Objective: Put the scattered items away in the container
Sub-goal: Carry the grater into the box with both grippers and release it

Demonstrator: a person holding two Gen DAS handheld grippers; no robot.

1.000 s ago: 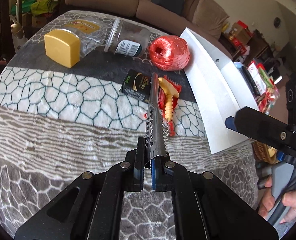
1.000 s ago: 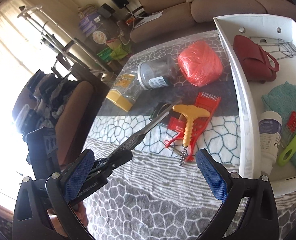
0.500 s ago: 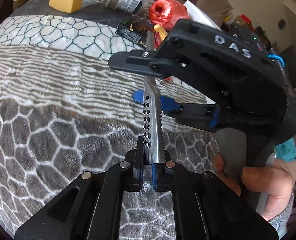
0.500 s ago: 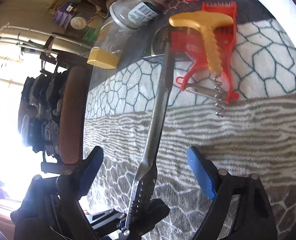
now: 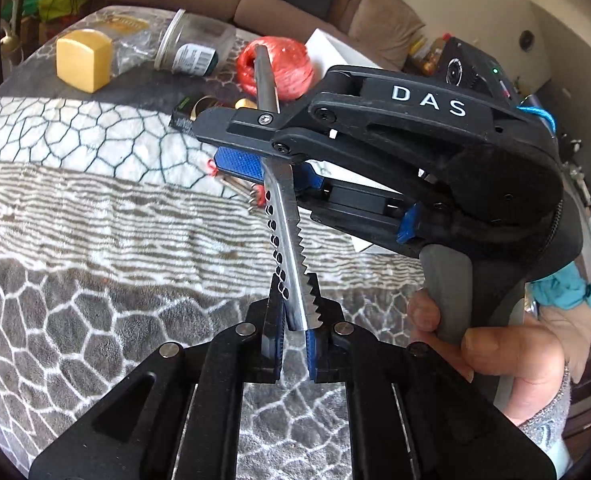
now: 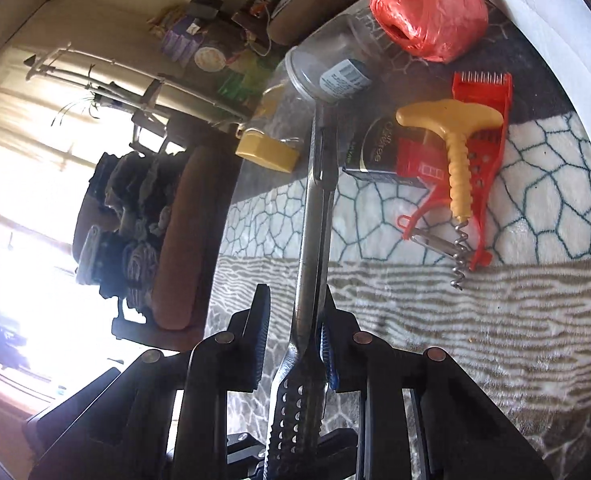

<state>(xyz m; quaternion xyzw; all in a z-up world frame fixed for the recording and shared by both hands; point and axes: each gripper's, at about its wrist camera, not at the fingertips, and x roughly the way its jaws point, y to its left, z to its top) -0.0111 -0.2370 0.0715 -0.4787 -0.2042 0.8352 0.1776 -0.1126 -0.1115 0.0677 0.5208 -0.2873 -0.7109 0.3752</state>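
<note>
— Living room, blanket-covered table (image 5: pixel 95 208). The metal tongs (image 5: pixel 291 248) hang above it, left claw (image 5: pixel 294 344) clamped on their toothed end.

— Right claw (image 6: pixel 293 334) has just been closing around the shaft; left should release only once it's firm.

Left gripper (image 5: pixel 293 344), low in its own view and pointing forward and downward, jaws nearly together and clamped on the toothed end of metal tongs (image 5: pixel 291 256). Right gripper (image 6: pixel 291 340), entering the left view from the right, crosses above; its jaws have just been closing, the tongs' shank between them. A bare hand (image 5: pixel 507 344) wraps its grey handle; grey sleeve at the wrist.
</note>
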